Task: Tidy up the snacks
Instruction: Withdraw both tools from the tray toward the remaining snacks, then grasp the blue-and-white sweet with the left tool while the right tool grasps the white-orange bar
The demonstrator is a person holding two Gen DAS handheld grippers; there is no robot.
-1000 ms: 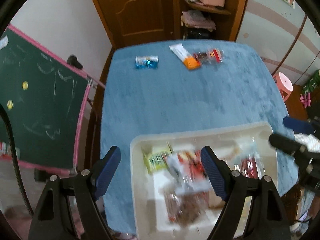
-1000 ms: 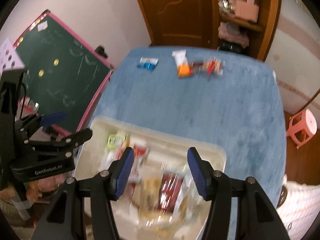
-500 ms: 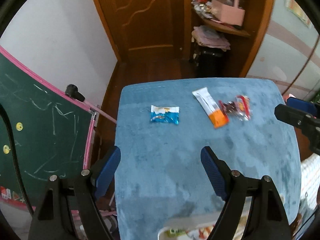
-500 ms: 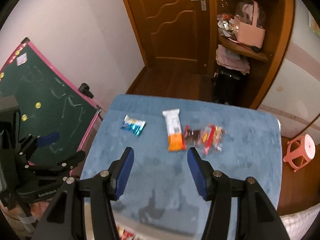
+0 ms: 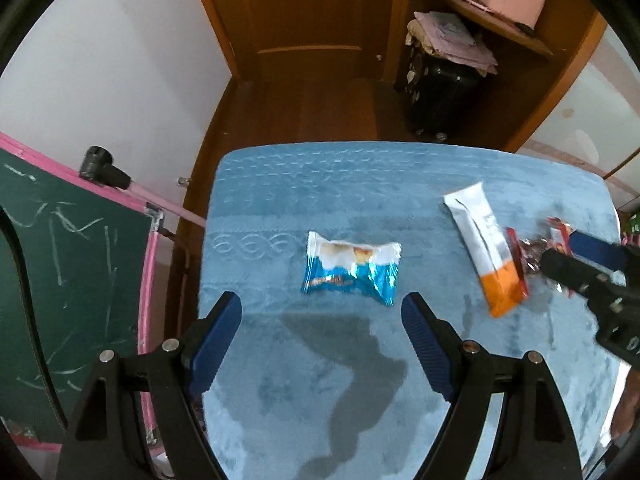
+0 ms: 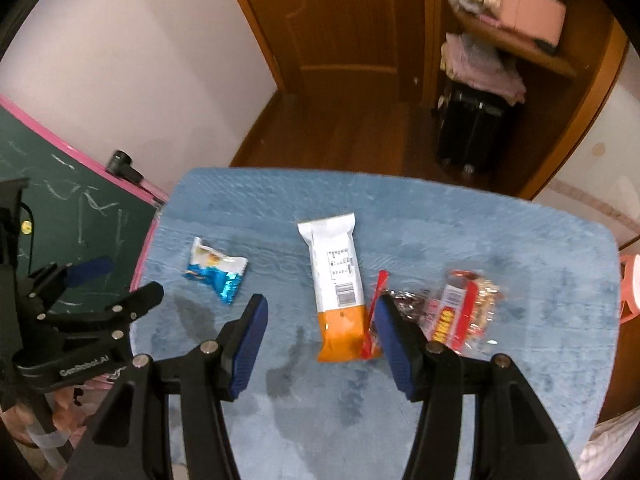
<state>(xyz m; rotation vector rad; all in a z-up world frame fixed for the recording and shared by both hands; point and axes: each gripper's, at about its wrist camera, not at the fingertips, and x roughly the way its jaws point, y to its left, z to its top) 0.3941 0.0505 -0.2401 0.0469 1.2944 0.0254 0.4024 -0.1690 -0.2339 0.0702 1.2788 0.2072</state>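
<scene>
Three snack packs lie on the blue cloth-covered table. A blue and white snack pack lies just beyond my open, empty left gripper; it also shows in the right wrist view. A white and orange packet lies just beyond my open, empty right gripper, lined up with its gap; it also shows in the left wrist view. A clear pack of red-wrapped snacks lies right of it, partly behind the right finger.
A green chalkboard with a pink frame stands against the table's left side. A wooden door, shelves and a black suitcase are beyond the far edge. A pink stool stands to the right.
Both grippers moved forward from the white tray of snacks at the near edge to the far part of the table. The tray has left view; the three packs are now close.
</scene>
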